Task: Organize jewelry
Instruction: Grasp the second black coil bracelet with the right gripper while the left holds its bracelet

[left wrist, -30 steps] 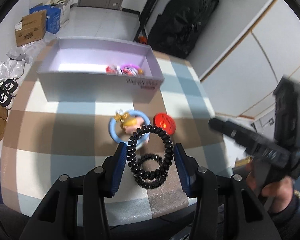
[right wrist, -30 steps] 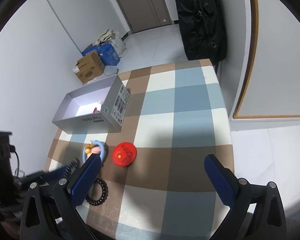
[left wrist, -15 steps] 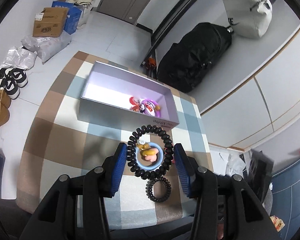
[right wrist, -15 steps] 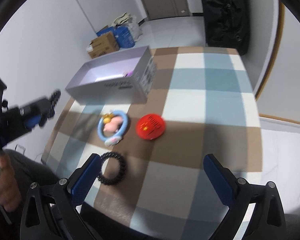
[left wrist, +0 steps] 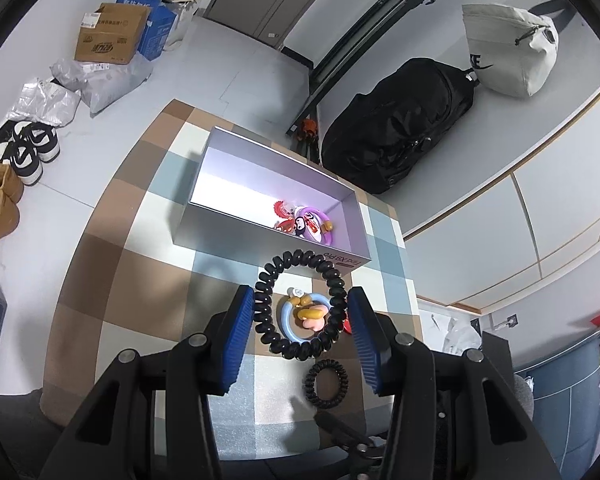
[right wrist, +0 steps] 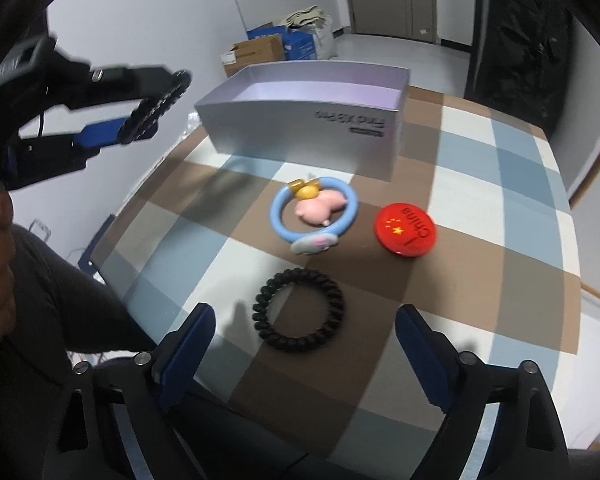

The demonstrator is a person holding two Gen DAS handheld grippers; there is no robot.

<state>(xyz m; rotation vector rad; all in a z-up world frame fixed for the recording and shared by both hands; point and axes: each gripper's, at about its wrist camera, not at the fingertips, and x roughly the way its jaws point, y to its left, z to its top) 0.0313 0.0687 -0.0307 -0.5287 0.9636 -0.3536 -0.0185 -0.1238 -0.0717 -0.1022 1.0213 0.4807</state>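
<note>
above the table's middle, short of the box, the left gripper pinches a black coil hair tie aloft for dropping in (judged), while the right gripper hovers spread around a second tie near the table's front edge.

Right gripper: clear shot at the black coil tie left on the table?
Probably yes. The right gripper is open, and the black coil tie lies flat between its fingers' line with nothing over it.
</note>
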